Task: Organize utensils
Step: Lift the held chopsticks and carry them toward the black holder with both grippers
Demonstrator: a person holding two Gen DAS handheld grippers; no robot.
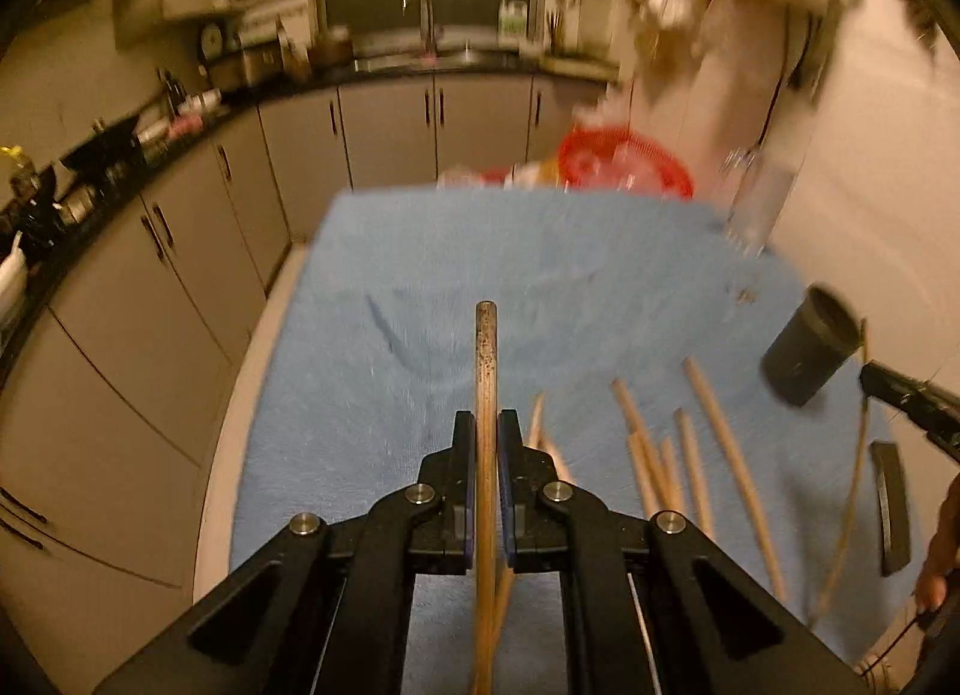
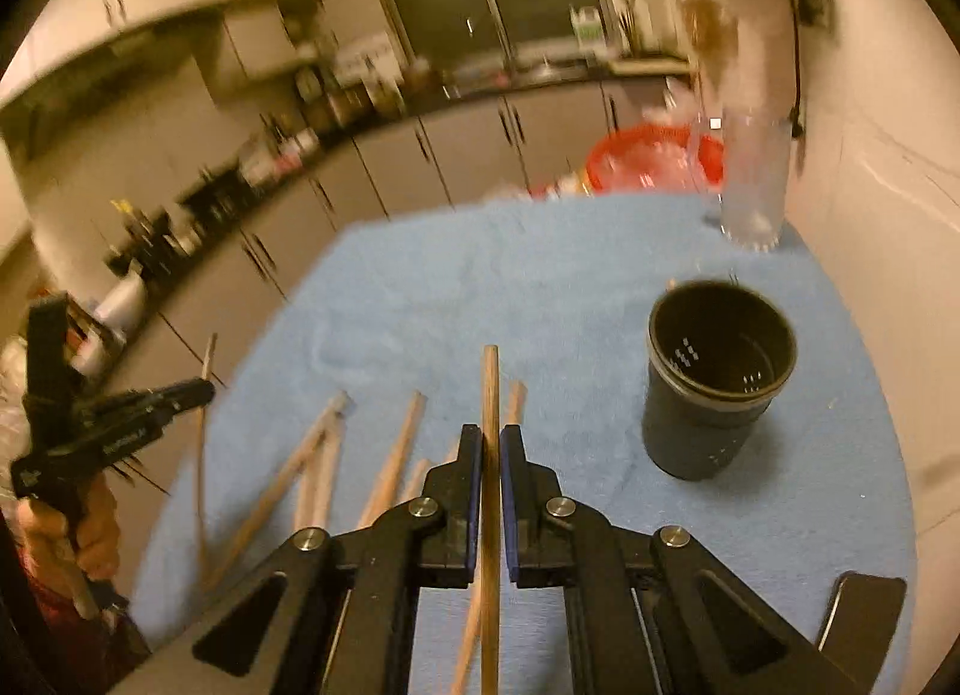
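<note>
1. The left gripper point(image 1: 486, 425) is clamping a dark, worn chopstick point(image 1: 485, 359) between its fingers; in the left wrist view the stick is running straight toward 12 o'clock, its tip standing proud of the fingertips above the blue cloth point(image 1: 420, 287).

2. The right gripper point(image 2: 492, 440) is likewise closing on a paler chopstick point(image 2: 490, 389), again with its long axis pointing to 12 o'clock along the fingers.

3. The black cup point(image 2: 714, 389) is standing upright and open-mouthed on the cloth, at about 2 o'clock from the right gripper and near it. In the left wrist view the same cup point(image 1: 810, 347) is lying far out at about 2 o'clock, well apart, with the loose sticks between.

4. Judging by this, the right hand is the nearer one to the cup. The held stick would need tipping from lying along the fingers to pointing down into the mouth, while swinging toward 2 o'clock.

5. The loose chopsticks point(image 2: 336, 455) are lying fanned on the cloth at 9 to 11 o'clock of the right gripper, mostly pointing away from the camera. They are waiting to be collected.

6. A clear glass point(image 2: 753, 179) is standing beyond the cup at 1 o'clock, and a red basket point(image 2: 630, 155) is sitting past the far edge of the cloth.

7. Motion blur is smearing the background in both views, so finer detail there is not readable.
</note>
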